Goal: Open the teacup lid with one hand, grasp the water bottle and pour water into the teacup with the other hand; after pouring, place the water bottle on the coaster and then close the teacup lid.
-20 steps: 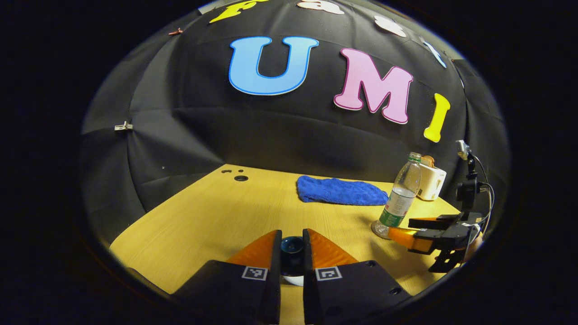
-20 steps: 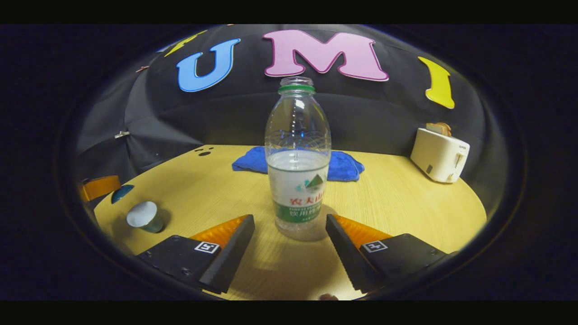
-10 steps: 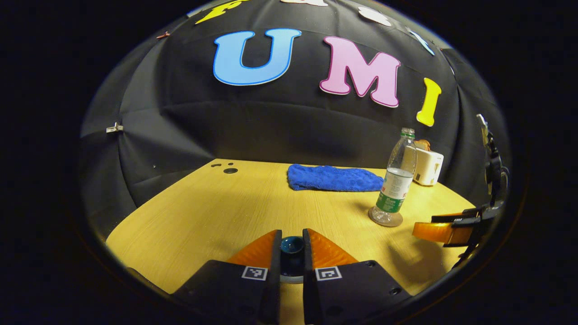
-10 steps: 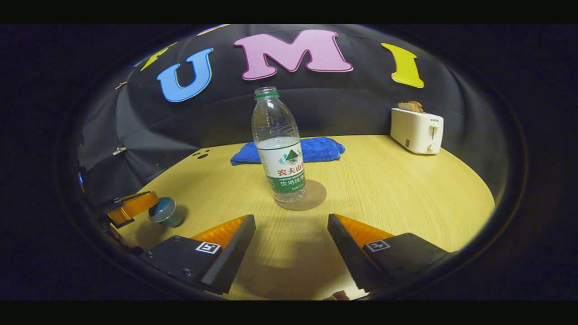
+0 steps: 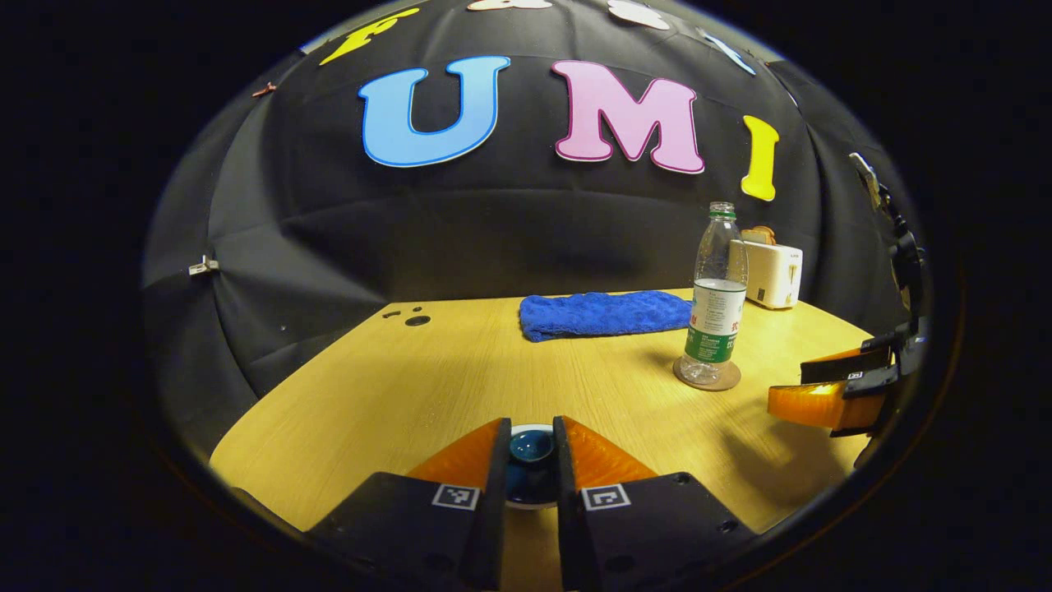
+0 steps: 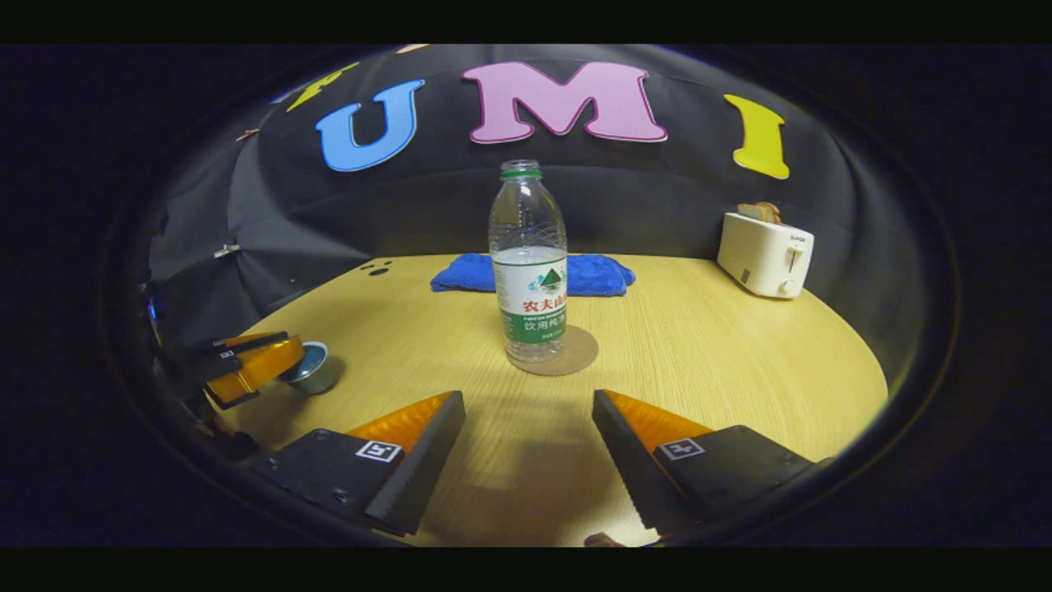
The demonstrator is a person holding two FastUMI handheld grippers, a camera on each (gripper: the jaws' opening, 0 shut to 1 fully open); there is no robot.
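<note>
Green-banded label on capless water bottle [image 6: 528, 263]

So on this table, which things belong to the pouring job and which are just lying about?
Job:
- water bottle
- coaster under it
- teacup
- lid between the left gripper's fingers

Lying about:
- blue cloth
- toaster

A light wooden table [image 6: 740, 362] with a fine grain fills the booth floor, hemmed in by a creased black cloth wall [image 5: 460, 238]. Near the table's far left corner sit small dark holes [image 5: 417, 320]. A metal clip [image 5: 200, 265] pins the cloth at the left. Lighting is dim, falling warm on the tabletop.
</note>
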